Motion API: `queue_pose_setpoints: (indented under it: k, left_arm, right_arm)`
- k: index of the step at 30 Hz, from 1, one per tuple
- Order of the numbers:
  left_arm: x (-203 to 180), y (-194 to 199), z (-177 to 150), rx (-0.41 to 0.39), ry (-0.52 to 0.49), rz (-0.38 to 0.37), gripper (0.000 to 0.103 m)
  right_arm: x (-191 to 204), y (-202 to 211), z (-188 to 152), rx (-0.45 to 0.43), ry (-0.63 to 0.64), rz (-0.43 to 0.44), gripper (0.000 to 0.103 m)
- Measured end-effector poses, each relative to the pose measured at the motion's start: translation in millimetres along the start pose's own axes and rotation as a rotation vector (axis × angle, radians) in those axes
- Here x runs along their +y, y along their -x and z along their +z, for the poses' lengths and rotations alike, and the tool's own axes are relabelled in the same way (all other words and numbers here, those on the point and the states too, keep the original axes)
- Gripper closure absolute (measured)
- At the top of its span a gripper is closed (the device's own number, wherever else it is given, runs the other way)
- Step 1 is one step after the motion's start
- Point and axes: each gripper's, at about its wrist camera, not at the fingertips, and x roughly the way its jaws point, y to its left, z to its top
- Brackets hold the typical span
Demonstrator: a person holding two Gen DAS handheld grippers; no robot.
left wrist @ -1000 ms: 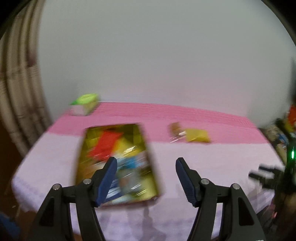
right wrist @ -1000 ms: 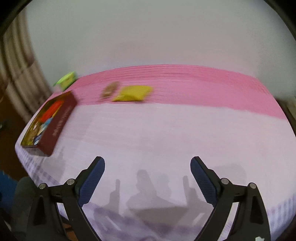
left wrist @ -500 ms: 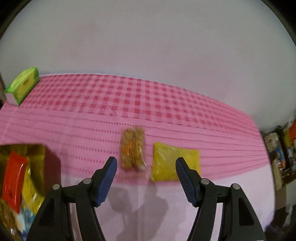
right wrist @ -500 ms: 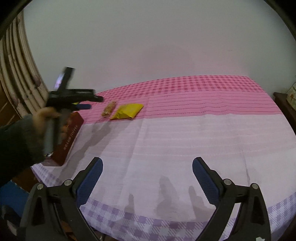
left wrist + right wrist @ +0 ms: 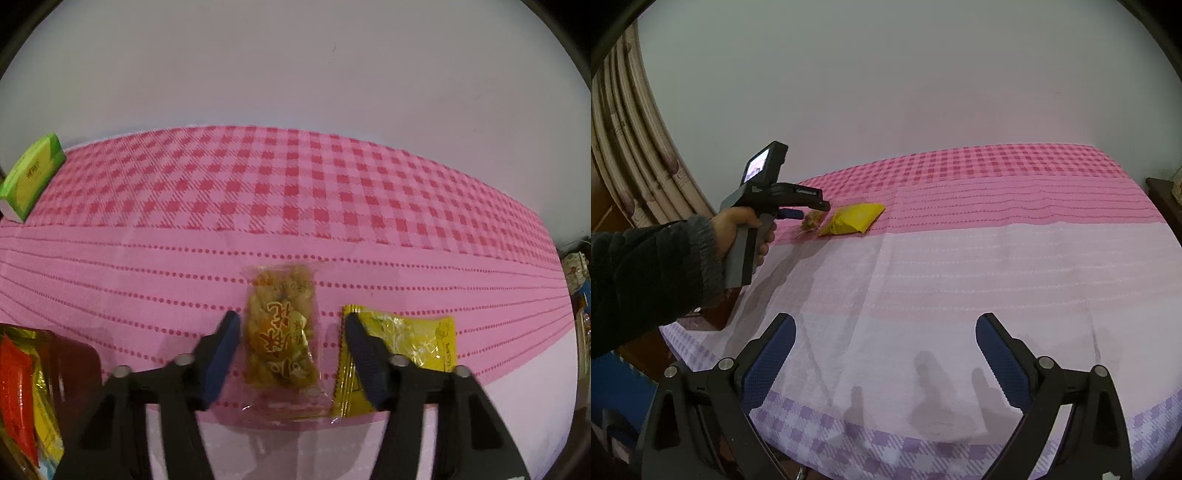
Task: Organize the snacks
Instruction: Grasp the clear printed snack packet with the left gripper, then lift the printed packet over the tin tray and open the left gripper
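between left gripper (image 5: pixel 290 343) fingers, apparently untouched: snack packet (image 5: pixel 282 345)

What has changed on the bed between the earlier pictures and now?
The left gripper swung from the snack box to the clear snack packet; its jaws are closing around it, not yet gripping. The yellow packet, green box and open right gripper stayed.

The snack box (image 5: pixel 26 391) is cut off at the left edge; the yellow packet (image 5: pixel 406 343) lies partly behind a claw finger.

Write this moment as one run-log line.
left gripper: closing around clear snack packet, pads not yet touching | right gripper: open, empty | yellow packet: beside it
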Motion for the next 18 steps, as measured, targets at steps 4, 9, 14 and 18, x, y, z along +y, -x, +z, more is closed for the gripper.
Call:
queue_pose_setpoints:
  k: [4, 9, 14, 18]
  left_arm:
    - [1.2, -6.7, -6.5, 0.022, -0.01, 0.01, 0.065]
    - [-4.3, 9.9, -11.1, -0.018, -0.06, 0.025, 0.066]
    - [-5.9, 51.0, -11.6, -0.089, -0.097, 0.063, 0.066]
    - [-1.1, 81.5, -11.2, -0.121, -0.103, 0.095, 0.066]
  right_arm:
    - [-0.1, -1.2, 0.1, 0.009, -0.006, 0.002, 0.005]
    - [5.9, 6.1, 4.2, -0.018, 0.014, 0.002, 0.005]
    - [12.9, 6.2, 6.1, -0.02, 0.033, 0.018, 0.005]
    - [21.6, 12.8, 6.6, -0.038, 0.053, 0.037, 0.005]
